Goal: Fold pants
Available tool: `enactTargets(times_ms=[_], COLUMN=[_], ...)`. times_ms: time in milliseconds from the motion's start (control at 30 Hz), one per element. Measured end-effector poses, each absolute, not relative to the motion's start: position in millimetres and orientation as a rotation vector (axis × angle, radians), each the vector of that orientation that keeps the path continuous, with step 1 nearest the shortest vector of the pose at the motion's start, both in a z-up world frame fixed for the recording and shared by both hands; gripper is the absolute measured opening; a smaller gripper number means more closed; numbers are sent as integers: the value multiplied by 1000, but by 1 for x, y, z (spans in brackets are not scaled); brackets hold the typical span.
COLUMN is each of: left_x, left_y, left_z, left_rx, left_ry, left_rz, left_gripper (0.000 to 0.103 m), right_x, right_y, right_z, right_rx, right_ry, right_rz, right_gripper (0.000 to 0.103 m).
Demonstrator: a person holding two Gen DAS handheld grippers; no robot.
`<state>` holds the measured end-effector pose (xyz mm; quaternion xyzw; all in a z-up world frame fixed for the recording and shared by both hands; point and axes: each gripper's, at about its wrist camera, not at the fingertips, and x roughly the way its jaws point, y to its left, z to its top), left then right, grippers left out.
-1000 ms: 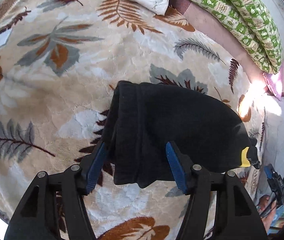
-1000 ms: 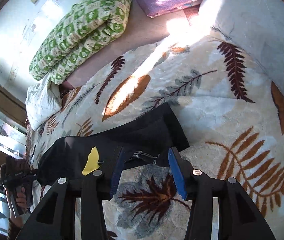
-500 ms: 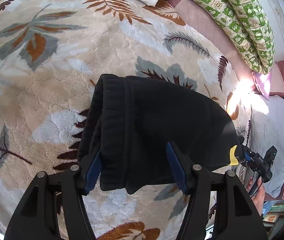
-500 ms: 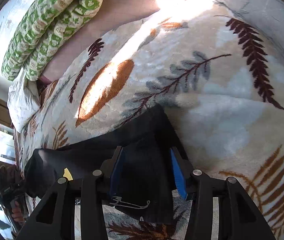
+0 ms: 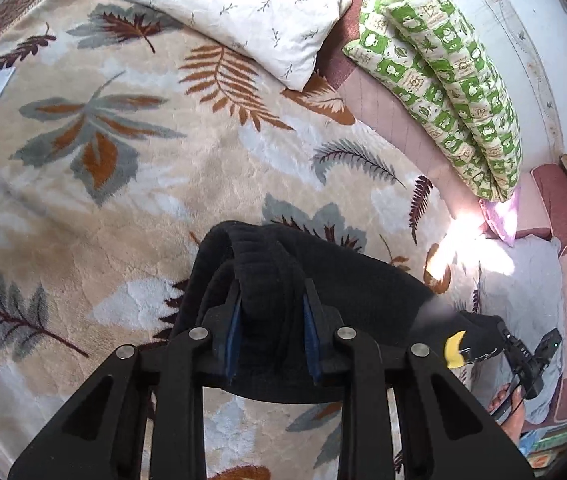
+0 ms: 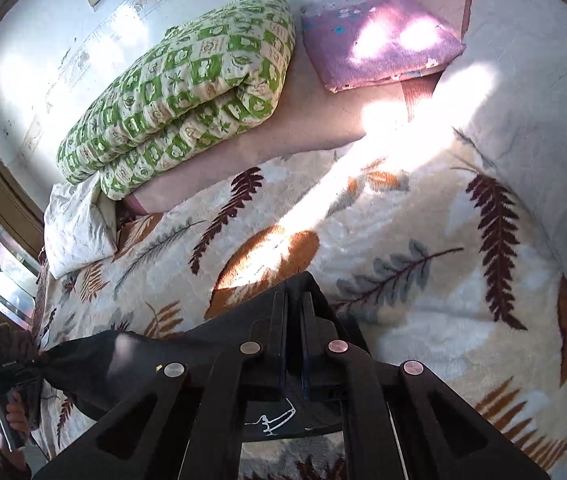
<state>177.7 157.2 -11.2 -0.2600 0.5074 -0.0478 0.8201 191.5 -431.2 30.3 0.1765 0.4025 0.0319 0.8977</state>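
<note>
A: Left view?
B: My left gripper [image 5: 269,334] is clamped on the ribbed waistband of the black pants [image 5: 347,292], lifted over the leaf-print blanket [image 5: 131,184]. A yellow tag [image 5: 454,349] shows here only, plus my other hand [image 5: 508,404] on the far gripper.

A: Right view?
B: My right gripper [image 6: 293,344] is pinched tight on a thin edge of the pants [image 6: 131,364], fingers nearly together. It alone shows the purple cushion [image 6: 379,36], and a white mark on the fabric (unreadable). The green quilt [image 6: 179,92] appears in 2 views.

A: Any readable text?
B: None.
</note>
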Motion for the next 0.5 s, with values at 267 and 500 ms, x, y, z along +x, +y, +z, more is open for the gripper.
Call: enactTargets(times_ms=[267, 500], left_x=[176, 167], left_y=[147, 135], left_z=[-34, -49], left_rx=[-409, -289], left_ry=[1154, 1205], left_rz=[-112, -145], left_gripper=[24, 25], right_x=[207, 207], right_y=[-441, -450], right_z=[-33, -63], right_rx=[392, 417], right_ry=[943, 1018], right_rz=[-19, -54], right_gripper=[5, 13])
